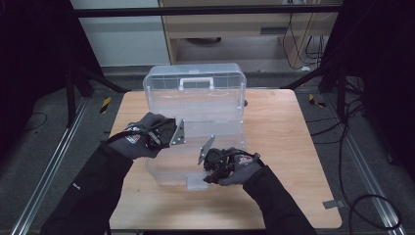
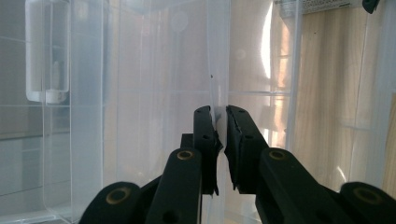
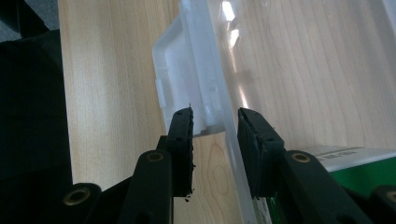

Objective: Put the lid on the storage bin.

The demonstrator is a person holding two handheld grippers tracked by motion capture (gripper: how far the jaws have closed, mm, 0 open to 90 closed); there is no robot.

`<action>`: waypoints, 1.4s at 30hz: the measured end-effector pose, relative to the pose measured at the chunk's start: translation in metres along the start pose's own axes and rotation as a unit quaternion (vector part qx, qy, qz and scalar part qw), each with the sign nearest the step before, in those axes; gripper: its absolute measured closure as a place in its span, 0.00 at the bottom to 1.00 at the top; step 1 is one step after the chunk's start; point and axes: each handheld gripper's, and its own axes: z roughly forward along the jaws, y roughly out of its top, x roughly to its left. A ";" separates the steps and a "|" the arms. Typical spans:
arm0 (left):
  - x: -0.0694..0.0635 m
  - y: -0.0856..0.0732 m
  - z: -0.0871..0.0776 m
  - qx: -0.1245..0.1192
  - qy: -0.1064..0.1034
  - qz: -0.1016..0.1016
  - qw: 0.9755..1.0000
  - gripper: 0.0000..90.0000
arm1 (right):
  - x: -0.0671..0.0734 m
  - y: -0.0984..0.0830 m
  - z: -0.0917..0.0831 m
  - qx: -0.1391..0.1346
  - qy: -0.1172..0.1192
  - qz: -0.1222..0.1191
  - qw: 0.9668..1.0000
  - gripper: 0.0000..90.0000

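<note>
box: clear plastic storage box (image 1: 195, 105), lid up, white handle (image 1: 196, 82) on the lid; sits mid-table (image 1: 284, 147)
writing: label in the box at right gripper view's edge, unreadable
left gripper (image 2: 221, 128): jaws nearly together, pinching a thin clear wall
right gripper (image 3: 215, 135): jaws straddle front rim beside latch (image 3: 180, 84); contact probably, not certain
hands: gloved, both reaching inward

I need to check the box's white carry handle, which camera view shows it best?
The high view: the handle sits whole on the raised lid of the clear box. The left gripper view shows it large but turned sideways at the frame's edge. The right gripper view shows the latch instead.
</note>
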 end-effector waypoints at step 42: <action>-0.008 0.000 0.000 -0.002 -0.015 -0.010 1.000 0.89 | 0.000 -0.042 -0.051 -0.157 -0.073 0.074 0.982 0.86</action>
